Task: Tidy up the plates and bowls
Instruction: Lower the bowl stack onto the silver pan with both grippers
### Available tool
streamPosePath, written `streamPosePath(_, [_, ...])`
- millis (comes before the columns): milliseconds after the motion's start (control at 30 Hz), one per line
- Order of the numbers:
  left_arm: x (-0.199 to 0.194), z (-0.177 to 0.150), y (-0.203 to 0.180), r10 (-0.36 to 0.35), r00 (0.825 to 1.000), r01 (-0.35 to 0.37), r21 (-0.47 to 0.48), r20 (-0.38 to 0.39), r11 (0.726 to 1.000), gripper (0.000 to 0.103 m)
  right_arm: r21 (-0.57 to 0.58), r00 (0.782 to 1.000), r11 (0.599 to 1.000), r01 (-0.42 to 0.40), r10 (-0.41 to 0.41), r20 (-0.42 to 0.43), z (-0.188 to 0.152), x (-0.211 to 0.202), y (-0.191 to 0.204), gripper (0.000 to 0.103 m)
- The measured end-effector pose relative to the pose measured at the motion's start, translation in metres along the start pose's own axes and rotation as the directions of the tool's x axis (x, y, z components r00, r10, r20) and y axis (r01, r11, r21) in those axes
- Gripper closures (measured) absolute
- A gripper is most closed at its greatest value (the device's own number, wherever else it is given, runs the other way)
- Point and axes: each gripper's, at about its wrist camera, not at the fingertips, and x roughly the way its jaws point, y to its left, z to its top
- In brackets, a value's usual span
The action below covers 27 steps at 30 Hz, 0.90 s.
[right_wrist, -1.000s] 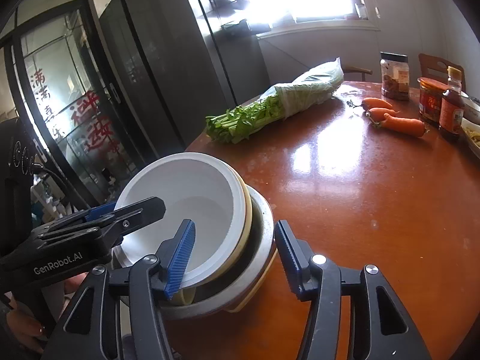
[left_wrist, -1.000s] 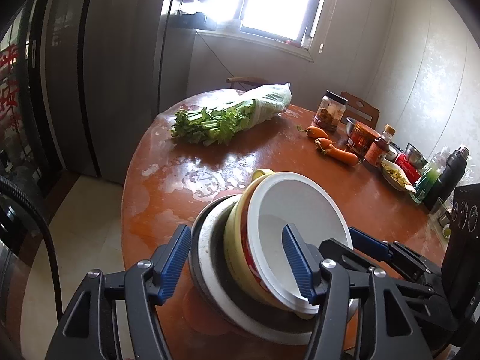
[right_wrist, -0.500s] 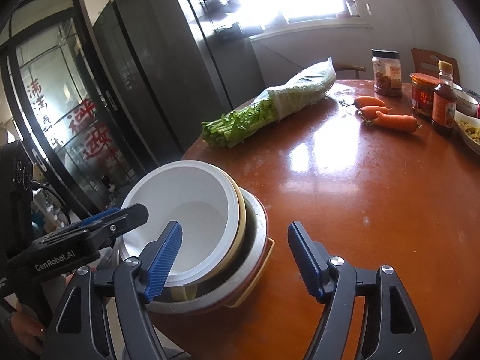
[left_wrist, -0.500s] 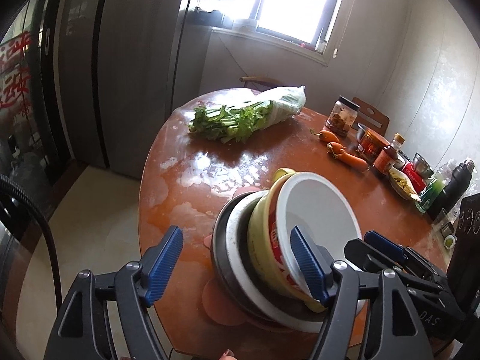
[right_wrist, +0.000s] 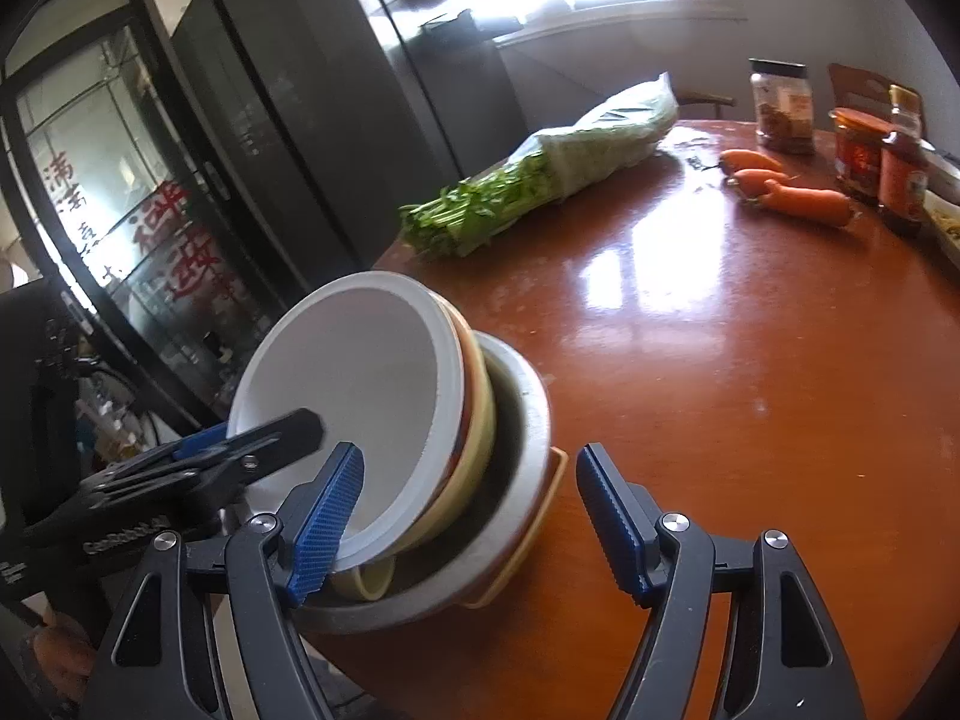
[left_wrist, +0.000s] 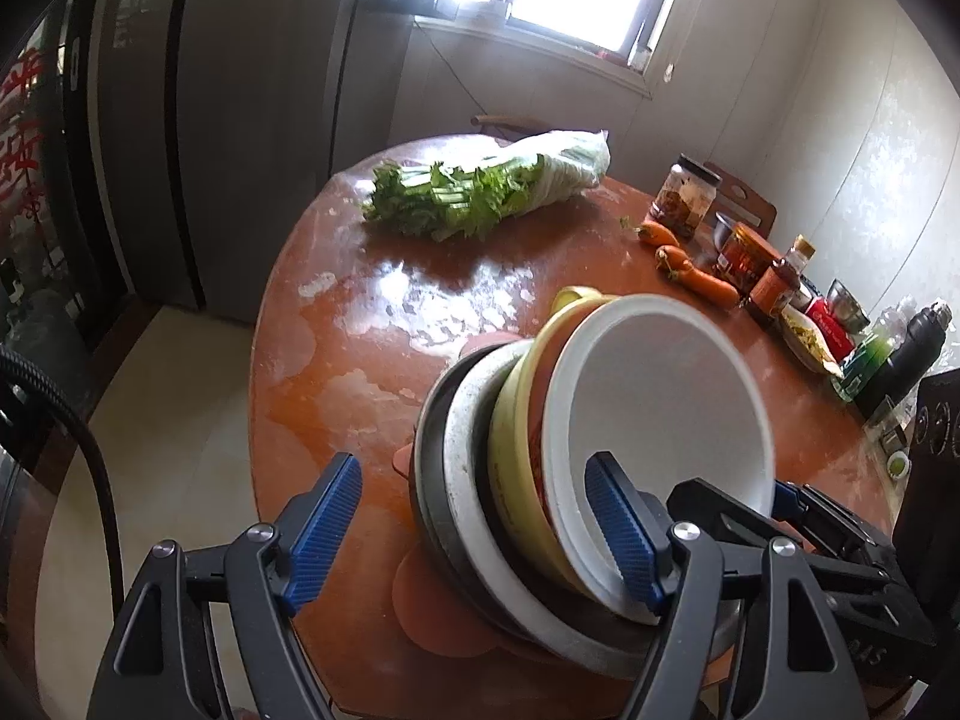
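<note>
Left wrist view first: the left gripper (left_wrist: 474,531) has let its jaws spread — a second ago they stood closer around the near rim of the nested stack, now they are wide and opening a touch more, the outer finger clear of the dishes and the inner one inside the white bowl (left_wrist: 660,414) without pressing. The right gripper (right_wrist: 468,525) has widened too and now holds steady, its left pad just at the white bowl's lip and its right pad over bare table (right_wrist: 750,372); it grips nothing. The stack — white bowl, yellow bowl (left_wrist: 510,456) and metal basin (right_wrist: 522,420) nested together — sits tilted at the near edge of the table, well apart from the greens (left_wrist: 480,192) and carrots (right_wrist: 792,192). Both grips look released, so the stacking seems done or nearly so, though the lean near the edge could let it slip.
</note>
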Motion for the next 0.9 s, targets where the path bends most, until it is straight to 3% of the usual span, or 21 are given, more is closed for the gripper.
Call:
streamPosePath(133, [0.011,-0.001,0.002,-0.012,0.999,0.012,0.002,-0.042,1.0,0.027,0.007,0.999,1.0,-0.03,0.03,-0.02,-0.002,0.006,0.001,0.028])
streamPosePath(433, [0.015,-0.002,0.002,-0.059,0.997,0.06,0.014,-0.047,0.998,0.03,0.017,0.997,0.997,-0.076,0.077,-0.022,-0.002,0.01,-0.003,0.028])
streamPosePath(900, [0.02,-0.004,-0.03,-0.005,0.999,0.01,0.104,-0.044,0.995,0.031,-0.005,0.998,0.998,-0.066,0.066,0.014,-0.004,-0.004,-0.019,0.038])
